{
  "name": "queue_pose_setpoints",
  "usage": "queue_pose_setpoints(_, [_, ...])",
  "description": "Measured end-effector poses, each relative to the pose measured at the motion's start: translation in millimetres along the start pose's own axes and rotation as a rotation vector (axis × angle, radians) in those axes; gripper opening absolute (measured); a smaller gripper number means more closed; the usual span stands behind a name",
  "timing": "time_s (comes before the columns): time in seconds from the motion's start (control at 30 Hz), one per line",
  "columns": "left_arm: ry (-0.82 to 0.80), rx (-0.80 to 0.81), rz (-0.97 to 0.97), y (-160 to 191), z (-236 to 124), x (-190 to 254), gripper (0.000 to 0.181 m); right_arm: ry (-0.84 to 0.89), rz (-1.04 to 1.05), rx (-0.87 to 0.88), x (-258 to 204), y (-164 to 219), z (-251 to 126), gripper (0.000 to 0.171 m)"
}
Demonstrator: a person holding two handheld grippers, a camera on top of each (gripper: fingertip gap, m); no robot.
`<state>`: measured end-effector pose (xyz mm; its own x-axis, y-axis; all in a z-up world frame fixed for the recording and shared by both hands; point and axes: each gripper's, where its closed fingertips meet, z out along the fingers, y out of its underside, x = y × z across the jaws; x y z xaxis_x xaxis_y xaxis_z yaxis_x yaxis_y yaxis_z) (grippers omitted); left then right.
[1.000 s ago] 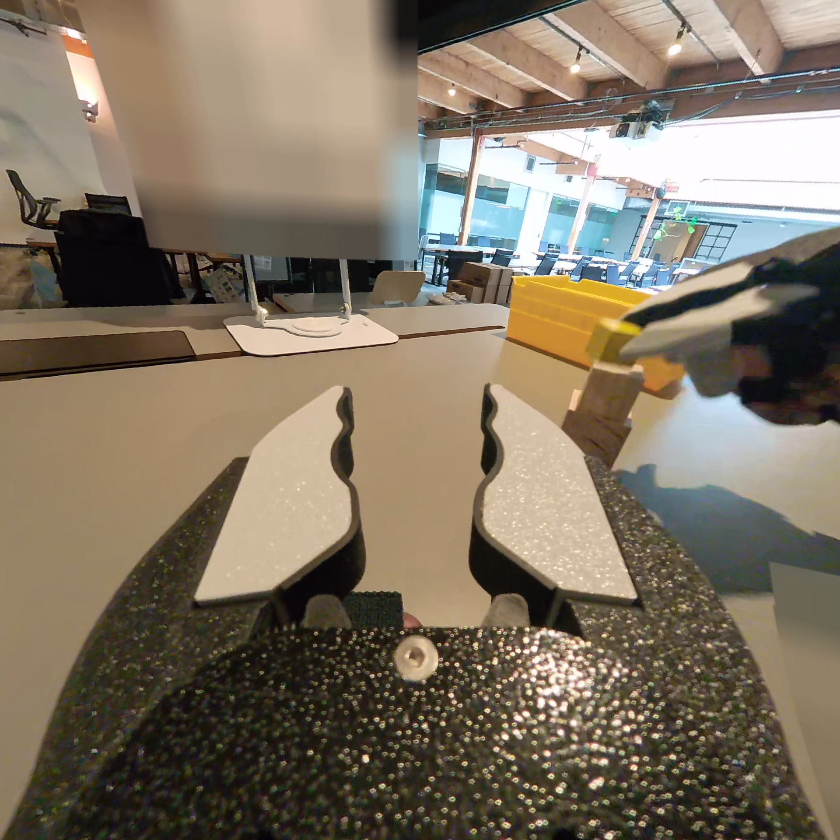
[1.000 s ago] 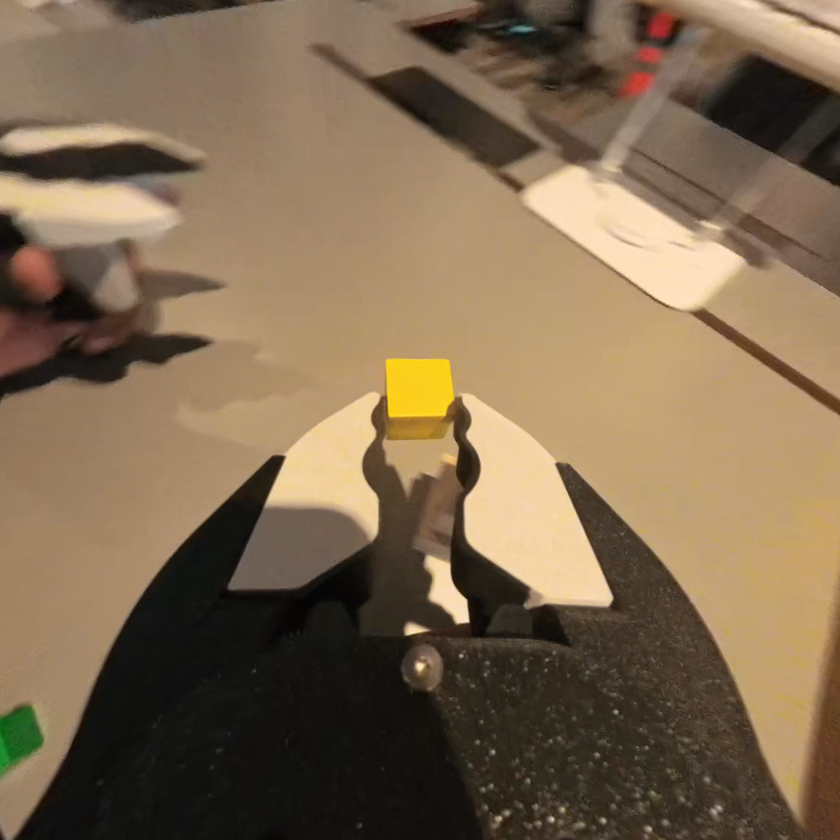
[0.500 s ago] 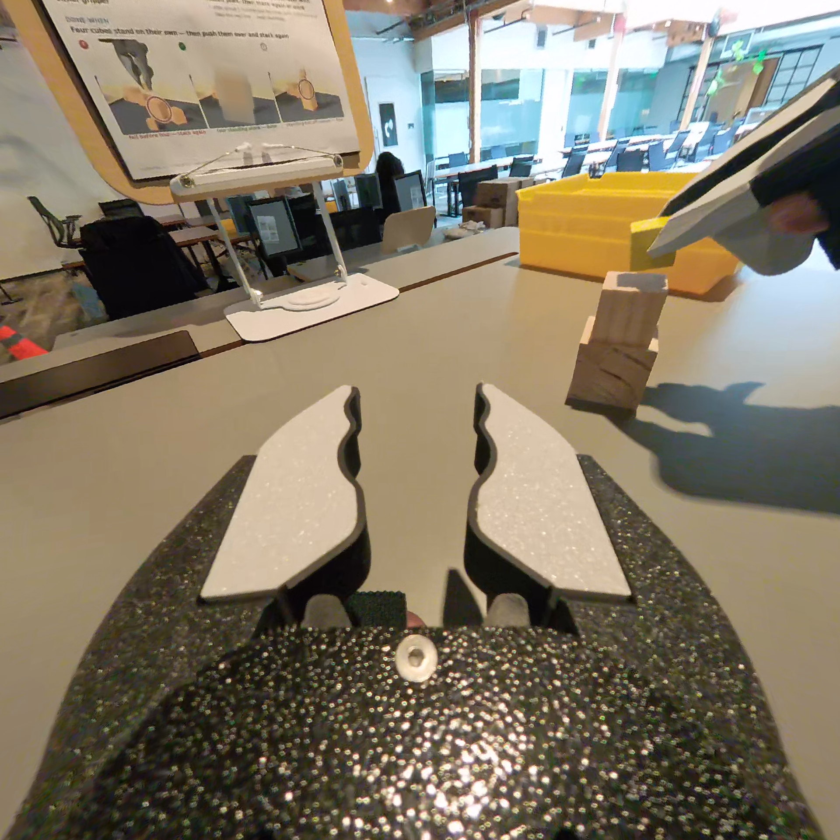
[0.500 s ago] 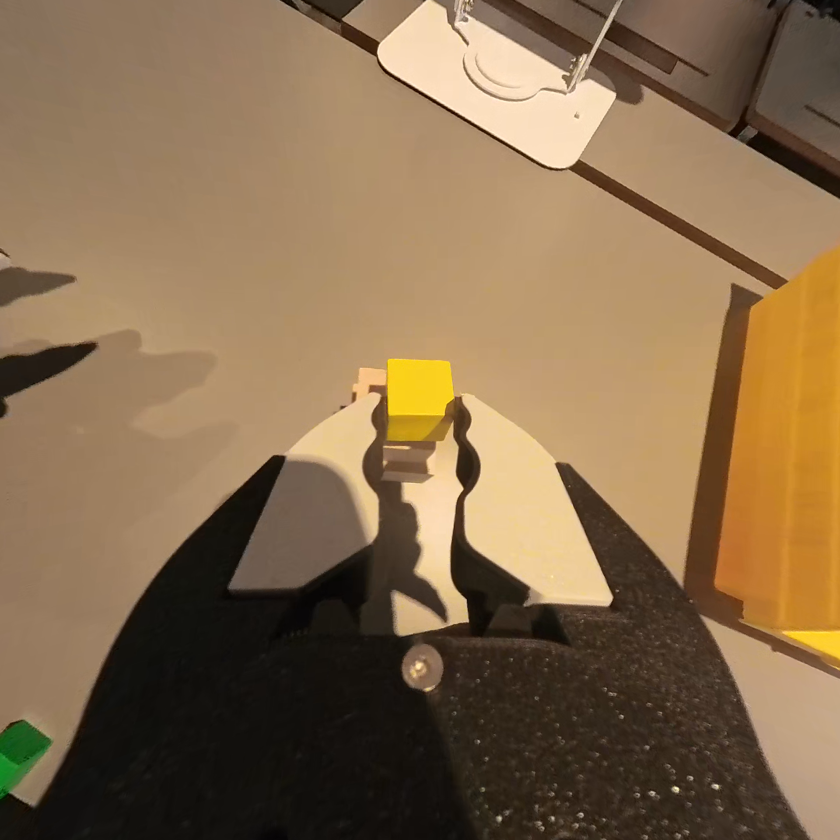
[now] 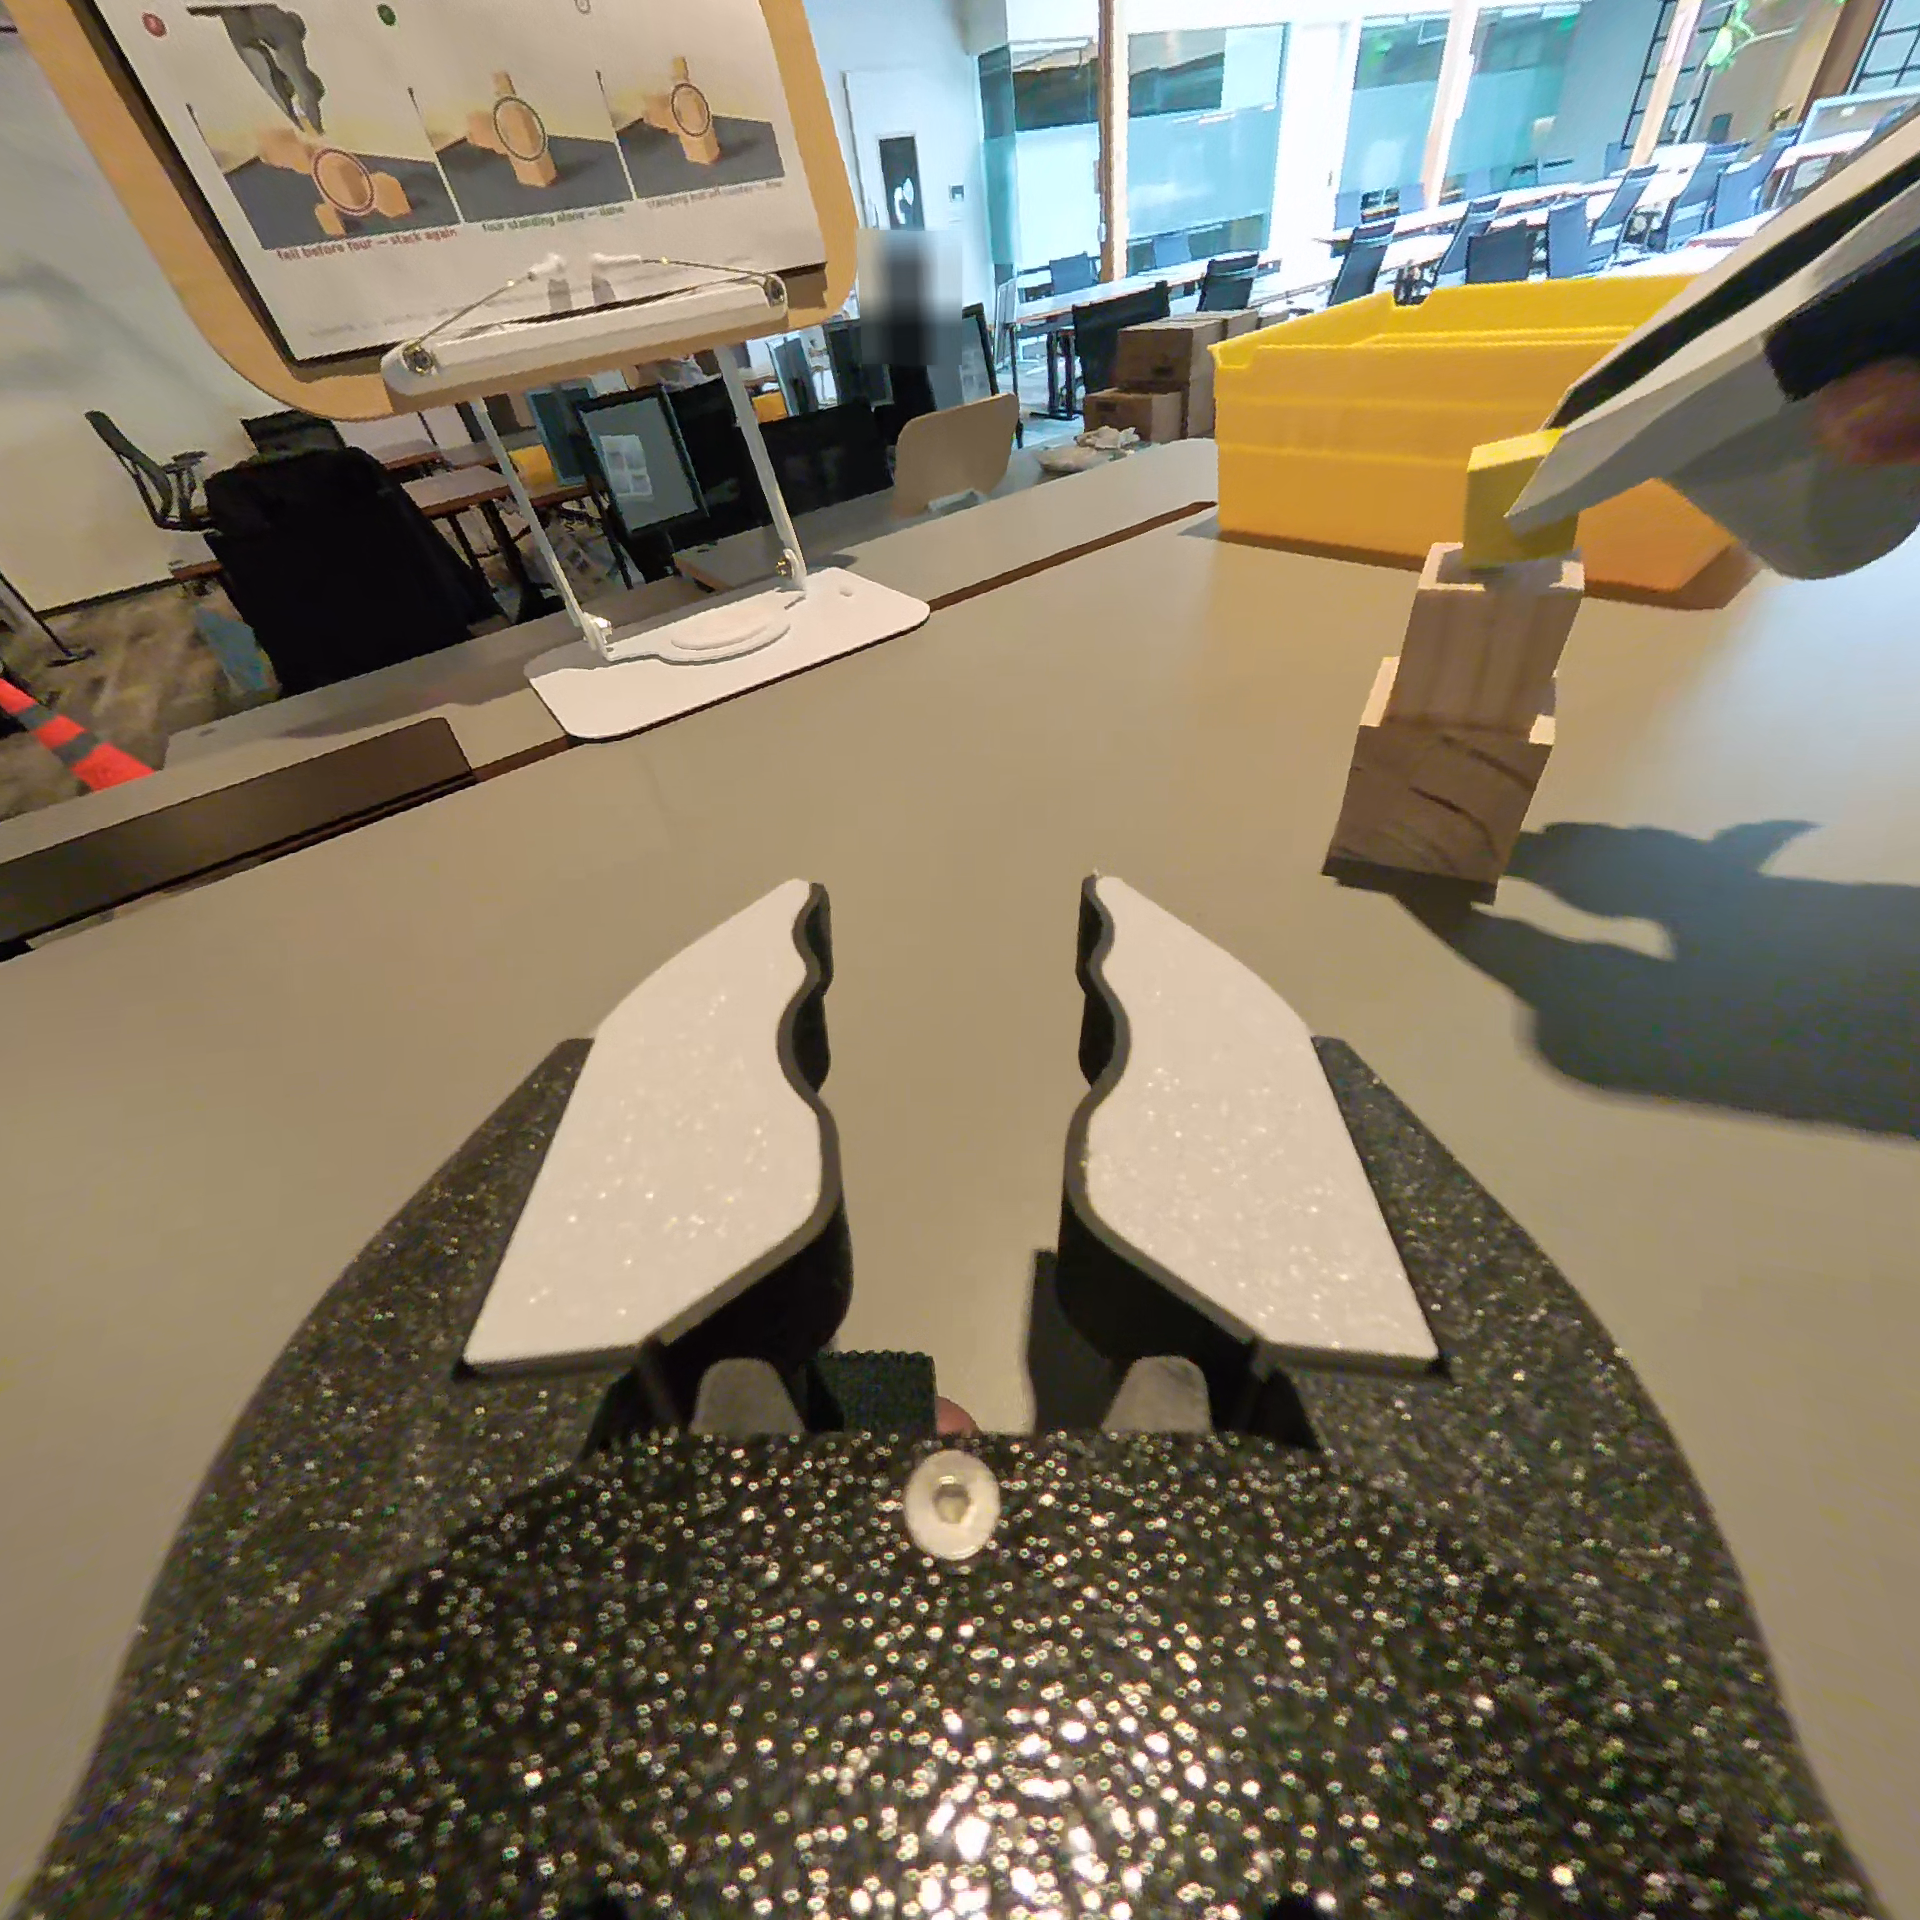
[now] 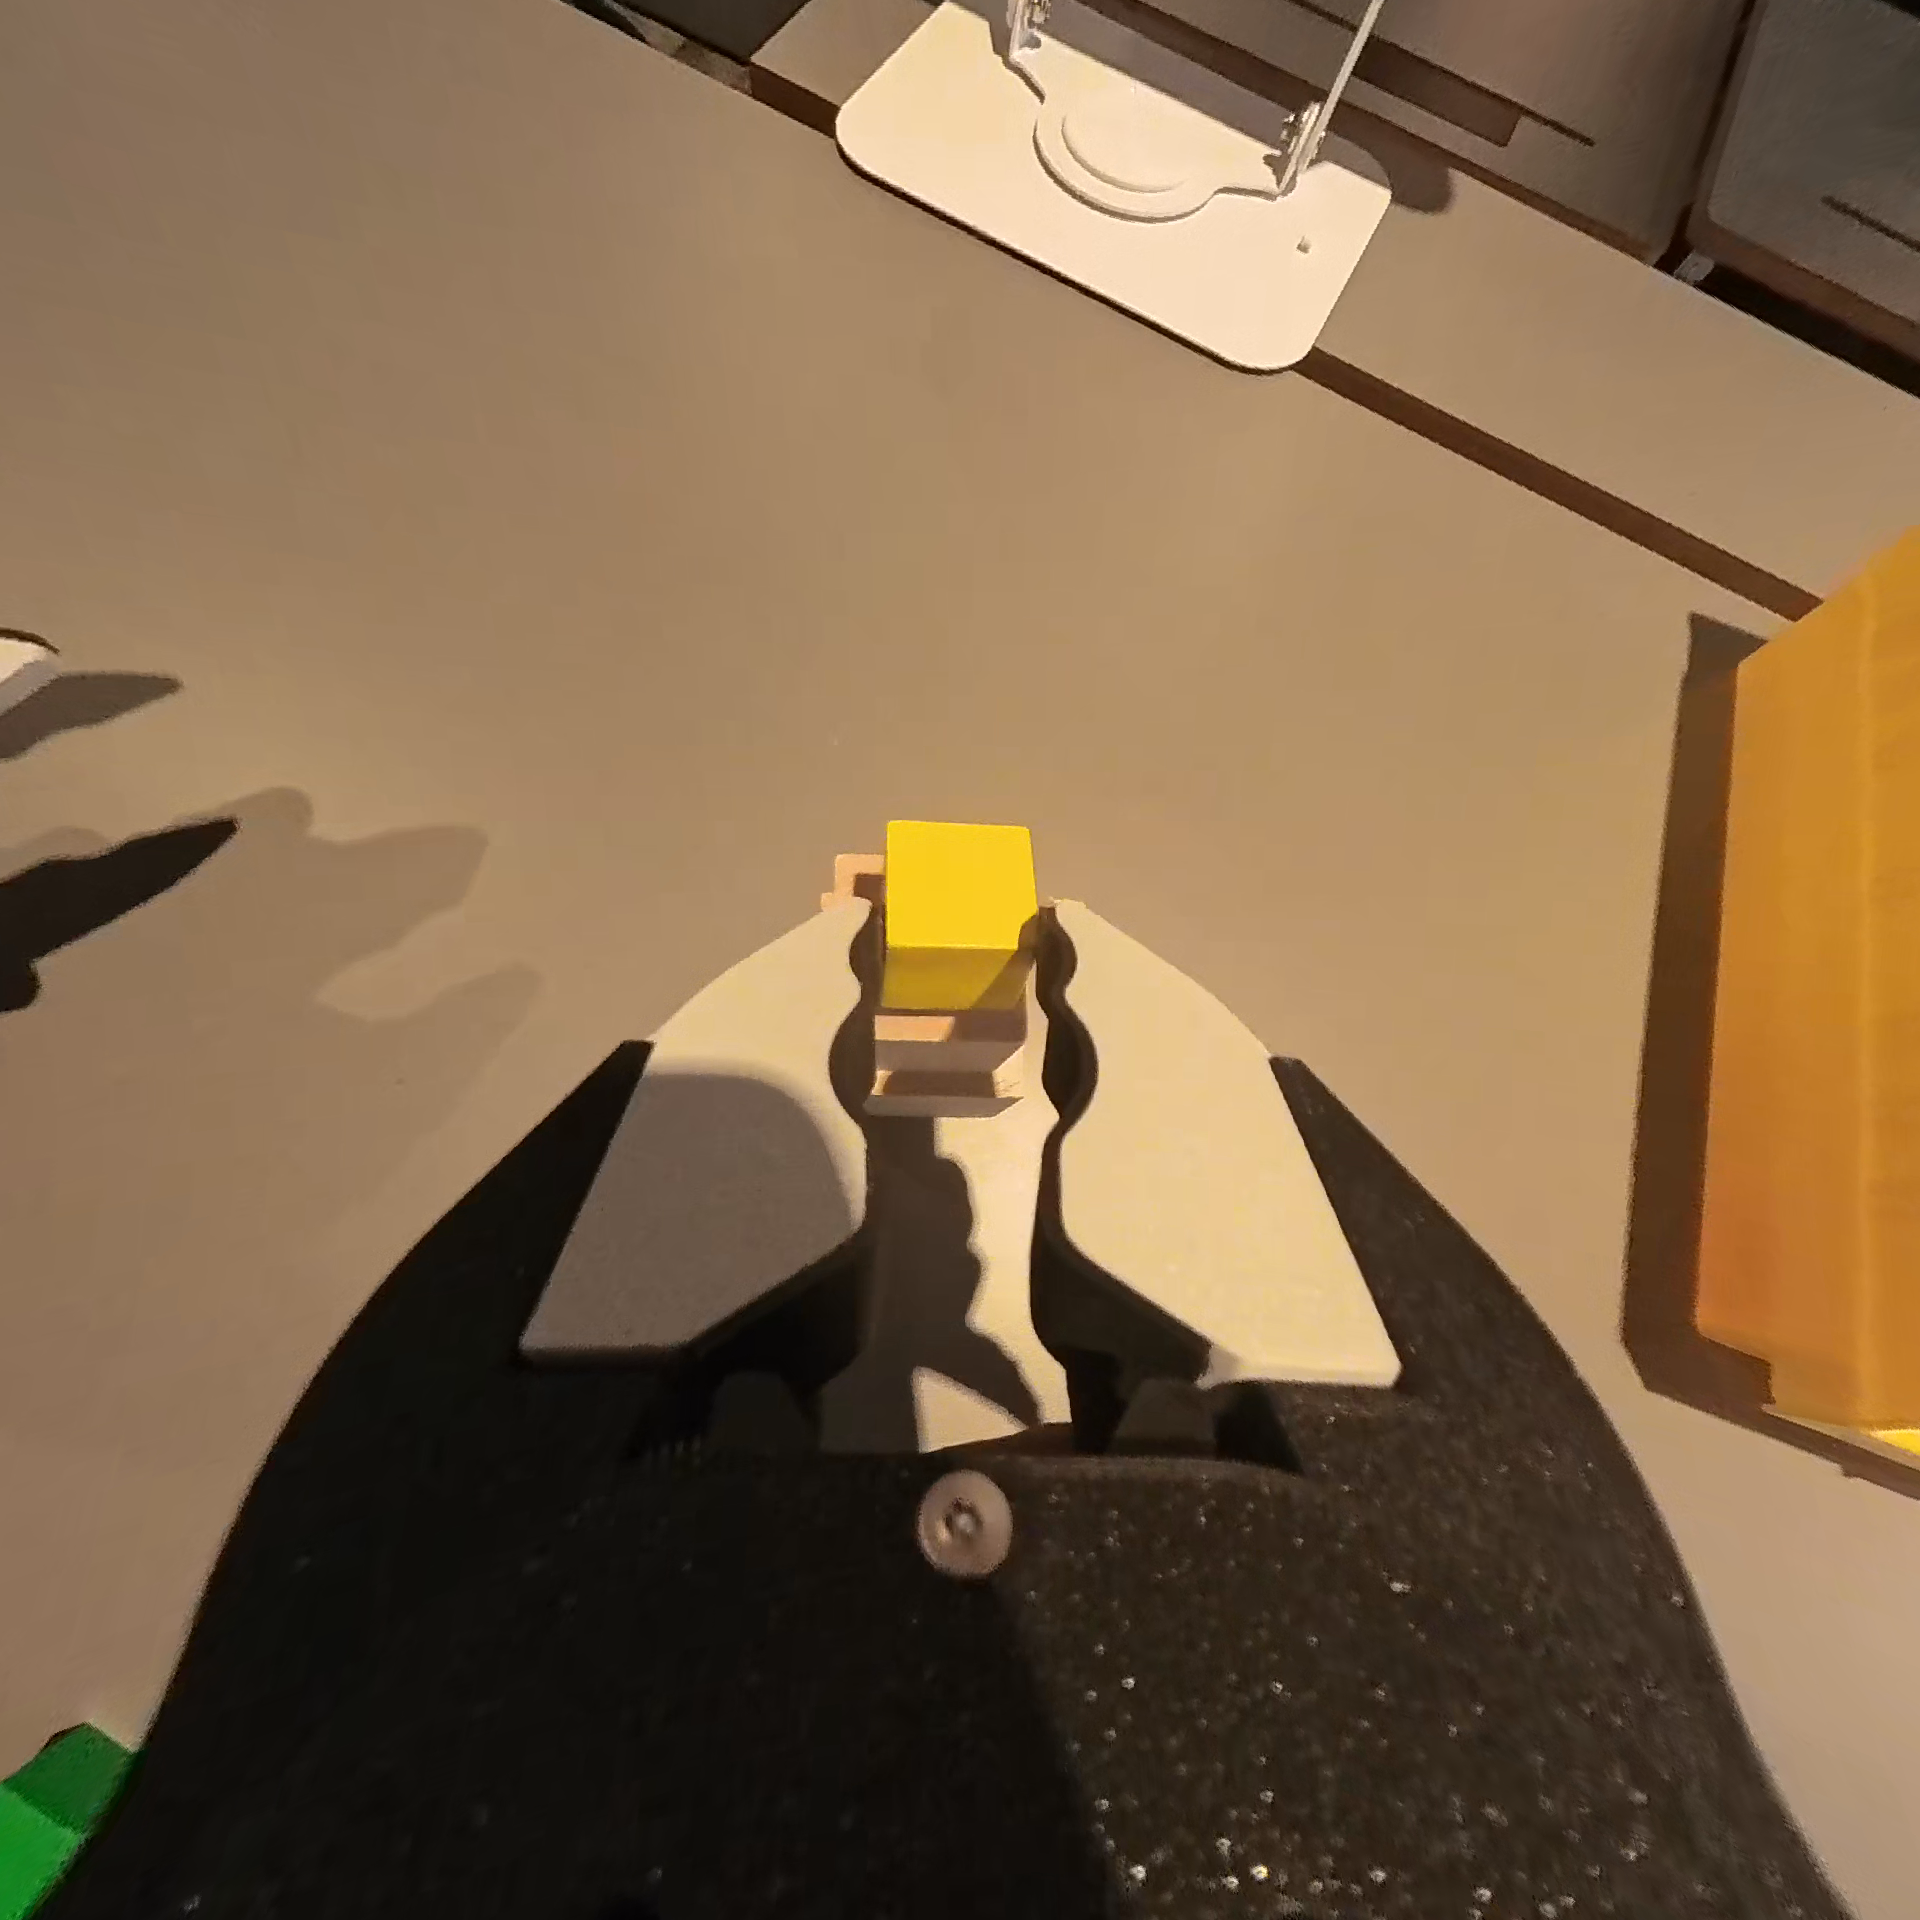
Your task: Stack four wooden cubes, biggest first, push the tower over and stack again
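Lower now than half a second ago, the right gripper (image 6: 956, 920) has brought the yellow cube (image 6: 958, 899) down onto the two-cube wooden stack; before, it hung clear above and off to the side. In the left wrist view the yellow cube (image 5: 1512, 501) sits on or just above the top face of the pale middle cube (image 5: 1488, 642), which rests on the larger, darker bottom cube (image 5: 1439, 800); whether it truly touches cannot be told. The right gripper's fingers are closed on the yellow cube's two sides, near their tips. The left gripper (image 5: 954, 906) has barely shifted: it hovers low over the grey table (image 5: 416, 1039), jaws parted and empty, with the stack ahead and to its right.

An instruction sheet on a wood-framed clipboard stand (image 5: 499, 156) carries printed pictures and captions; a yellow bin (image 5: 1382, 416) stands behind the stack.

Only the right wrist view shows a green cube (image 6: 52, 1808), at the frame's lower left corner beside the gripper body. Only the left wrist view shows the stack's side profile and the office beyond.
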<state>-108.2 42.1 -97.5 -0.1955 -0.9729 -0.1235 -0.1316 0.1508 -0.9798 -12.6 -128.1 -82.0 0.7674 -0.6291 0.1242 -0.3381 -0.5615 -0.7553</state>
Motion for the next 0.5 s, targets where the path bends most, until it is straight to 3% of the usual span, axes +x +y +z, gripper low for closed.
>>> queue_pose_setpoints(0.5, [0.002, -0.014, 0.019, 1.7, 0.1, 2.3, 0.044, 0.036, 0.026, -0.006, -2.6, 2.7, 1.6, 0.027])
